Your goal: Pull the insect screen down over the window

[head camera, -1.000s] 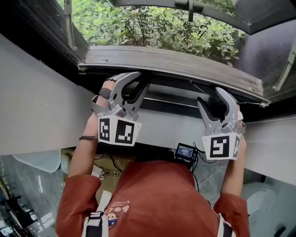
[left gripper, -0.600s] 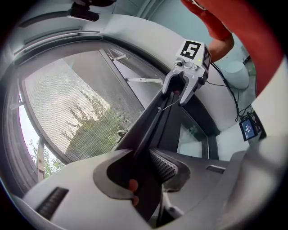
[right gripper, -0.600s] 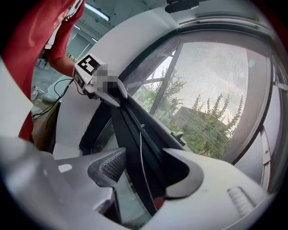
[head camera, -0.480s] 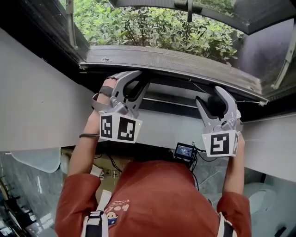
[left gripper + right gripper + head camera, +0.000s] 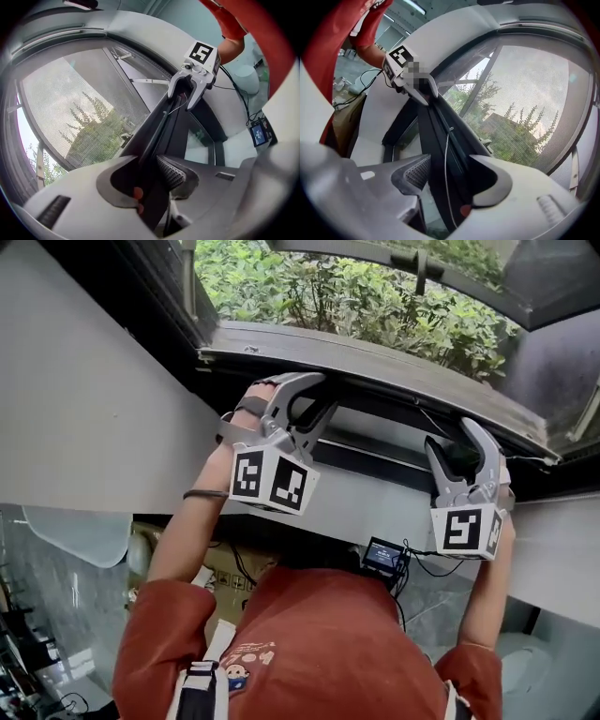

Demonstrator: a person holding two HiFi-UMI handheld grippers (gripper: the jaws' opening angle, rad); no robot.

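Two grippers straddle the insect screen's bottom bar [image 5: 155, 131]: left gripper [image 5: 315, 399] with jaws opening, right gripper [image 5: 453, 440] with jaws apart (neither visibly pinches it). Mesh [image 5: 70, 103] above the bar covers the window, so this looks like the release; next, withdraw clear.

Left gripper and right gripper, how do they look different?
In the head view the left gripper shows two marker squares, while the right gripper shows one. The left gripper sits higher in that picture, and the right gripper sits lower. The left gripper's jaws are opening. Both grippers have the screen's dark bar between their jaws.
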